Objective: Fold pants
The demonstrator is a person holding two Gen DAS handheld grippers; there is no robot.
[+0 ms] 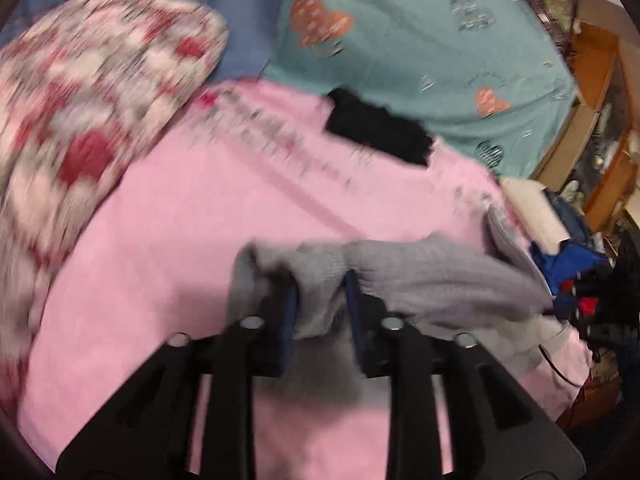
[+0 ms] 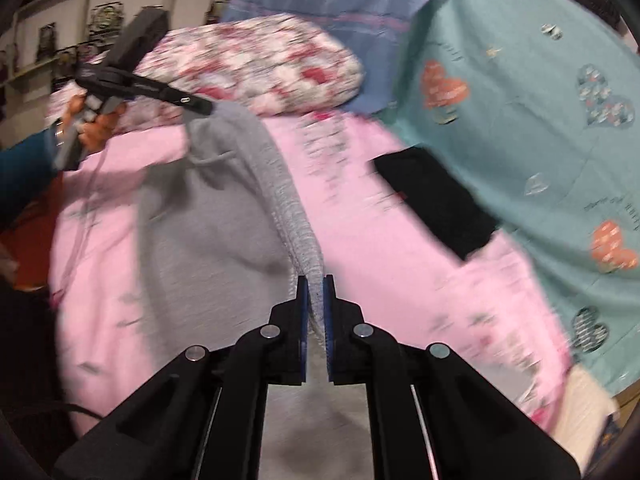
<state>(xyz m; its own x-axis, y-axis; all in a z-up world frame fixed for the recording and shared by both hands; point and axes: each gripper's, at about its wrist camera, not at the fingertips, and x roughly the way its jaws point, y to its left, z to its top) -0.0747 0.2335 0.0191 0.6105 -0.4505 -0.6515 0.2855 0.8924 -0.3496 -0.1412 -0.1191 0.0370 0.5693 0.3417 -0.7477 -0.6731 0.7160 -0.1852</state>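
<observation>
I had left gripper point(image 1: 322, 292) fingers clamped on grey pants point(image 2: 208, 216) | right gripper point(image 2: 316, 292) fingers pinching waistband | over pink bed sheet point(image 2: 384, 288)

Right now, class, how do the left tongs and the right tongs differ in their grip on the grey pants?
Left tongs hold a thick bunch of pants with a wider gap; right tongs pinch a thin ribbed edge, nearly closed. Both are shut on the pants, above the pink sheet.
</observation>
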